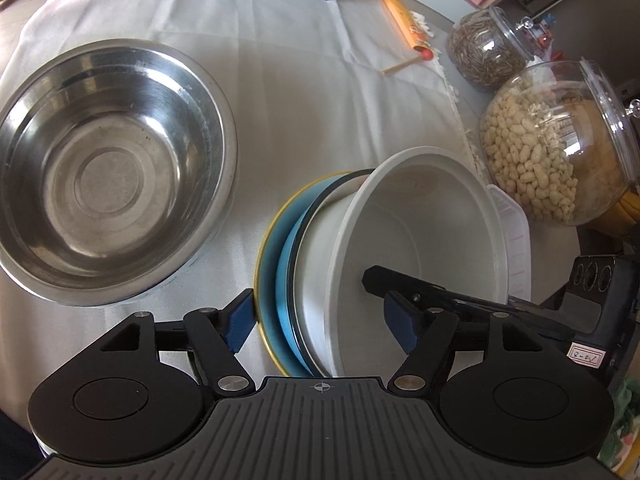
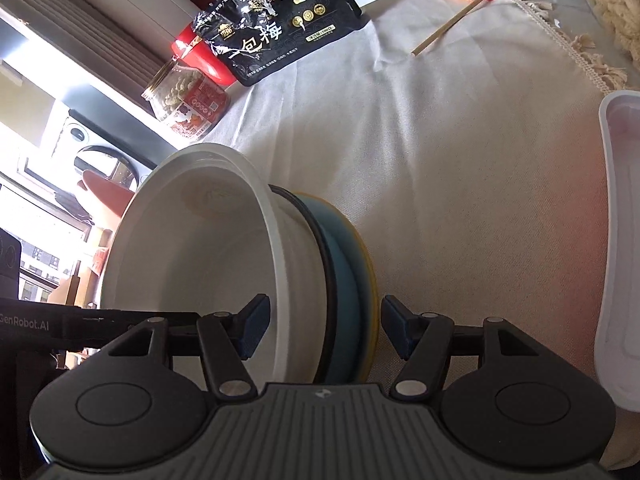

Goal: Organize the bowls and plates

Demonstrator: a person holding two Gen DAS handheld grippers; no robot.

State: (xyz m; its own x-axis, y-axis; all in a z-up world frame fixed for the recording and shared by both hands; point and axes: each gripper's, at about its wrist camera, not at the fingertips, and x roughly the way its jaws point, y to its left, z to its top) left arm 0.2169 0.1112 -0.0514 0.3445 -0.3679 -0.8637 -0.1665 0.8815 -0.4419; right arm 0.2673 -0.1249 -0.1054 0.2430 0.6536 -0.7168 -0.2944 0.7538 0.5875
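Left gripper (image 1: 322, 326): jaws spread wide, straddling the stack's rim, pads clear of it, holding nothing.
Right gripper (image 2: 322, 330): jaws part open, astride the same stack; contact with the pads not clear.
Writing on grippers: "GenRobot.AI"; handwritten tag, unclear.
Stack: one white bowl (image 1: 424, 240) nested on one black-rimmed white plate (image 1: 316, 276), one blue plate (image 1: 286, 280), one yellow-rimmed plate (image 1: 264, 264), tilted on edge above the white cloth (image 1: 280, 100).
Steel bowls (image 1: 108, 168): nested on the cloth, left of the stack; count unclear.
White tray (image 2: 620, 240): one, beside the stack.
Glass jars: two, one of peanuts (image 1: 548, 156), one of dark seeds (image 1: 486, 50).
Black bag (image 2: 276, 24): one, printed "包梅".
Red-lidded jar (image 2: 188, 96): one, label unreadable.
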